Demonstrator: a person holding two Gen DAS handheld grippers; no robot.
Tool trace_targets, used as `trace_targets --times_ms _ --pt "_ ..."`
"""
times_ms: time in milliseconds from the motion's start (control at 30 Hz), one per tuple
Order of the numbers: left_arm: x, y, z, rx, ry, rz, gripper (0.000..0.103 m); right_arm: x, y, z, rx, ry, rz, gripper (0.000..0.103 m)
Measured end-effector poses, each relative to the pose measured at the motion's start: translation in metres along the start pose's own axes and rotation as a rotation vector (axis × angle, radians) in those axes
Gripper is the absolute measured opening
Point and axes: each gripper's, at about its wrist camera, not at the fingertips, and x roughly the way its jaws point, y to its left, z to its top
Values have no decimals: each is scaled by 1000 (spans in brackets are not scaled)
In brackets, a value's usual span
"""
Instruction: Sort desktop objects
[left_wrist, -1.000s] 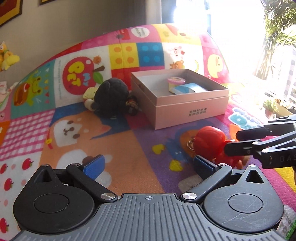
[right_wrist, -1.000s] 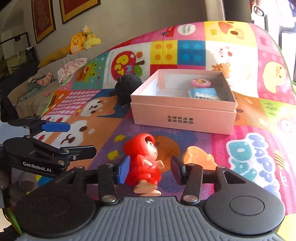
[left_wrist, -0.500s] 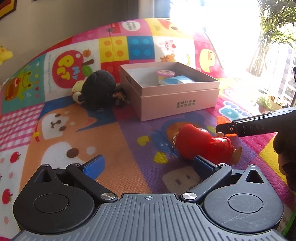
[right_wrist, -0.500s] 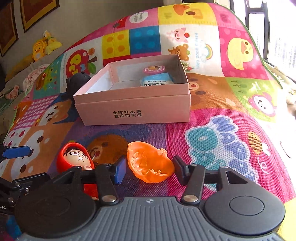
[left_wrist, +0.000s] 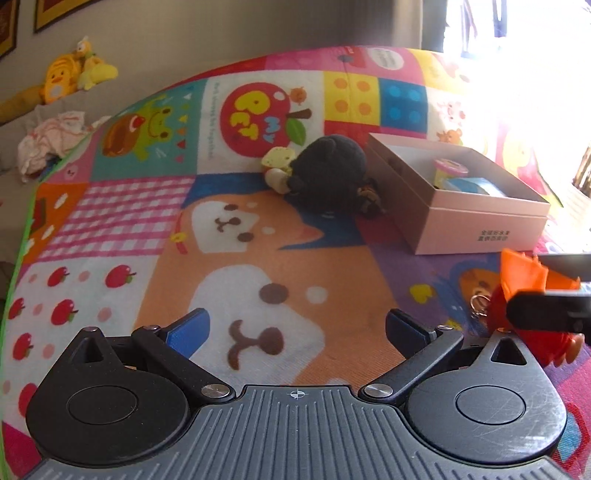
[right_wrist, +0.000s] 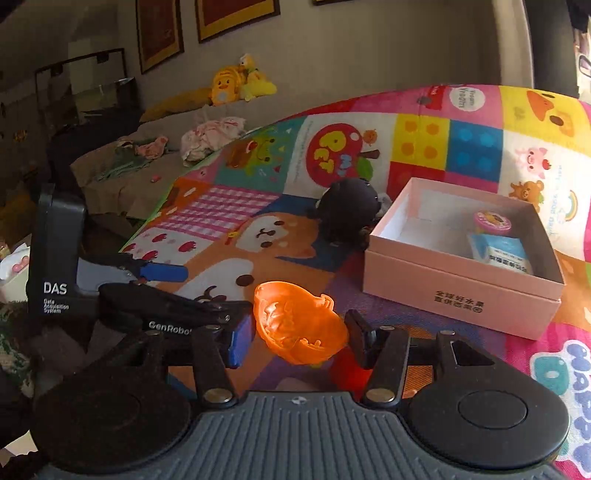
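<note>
Orange shell toy (right_wrist: 301, 328) sits pinched between the right gripper (right_wrist: 299, 341) pads; carry it level over the pink box (right_wrist: 461, 291) before loosening. Left gripper (left_wrist: 295, 328) jaws spread, empty.

The mat (left_wrist: 258, 236) is a bright patchwork of cartoon animals, pink gingham and red apples; the box (right_wrist: 458, 291) is pale pink. The shell (right_wrist: 299, 328) is translucent orange; the plush (left_wrist: 325, 173) black.
</note>
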Motion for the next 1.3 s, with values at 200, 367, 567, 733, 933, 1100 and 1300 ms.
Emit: trace_targets --times_ms 200,367,567,733,933,1100,1300 --pt "-3 29 3 -87 -1 40 103 28 15 -15 -43 103 10 54" --pt "-6 24 -2 -66 2 7 103 -2 7 -15 -52 37 -2 62" --pt "-13 15 -9 -25 9 -47 103 -32 -24 -20 -37 -19 -142 73" --pt "-28 -1 -14 36 5 -204 103 -11 -58 -25 112 59 -138 72" --pt "-36 -47 -26 165 34 -324 103 3 -65 -30 186 119 -100 48" --pt "-20 -70 -30 173 77 -277 103 -17 -66 -37 164 115 -201 48" --pt "-16 -83 -28 181 79 -255 91 -40 -67 -48 157 130 -239 48"
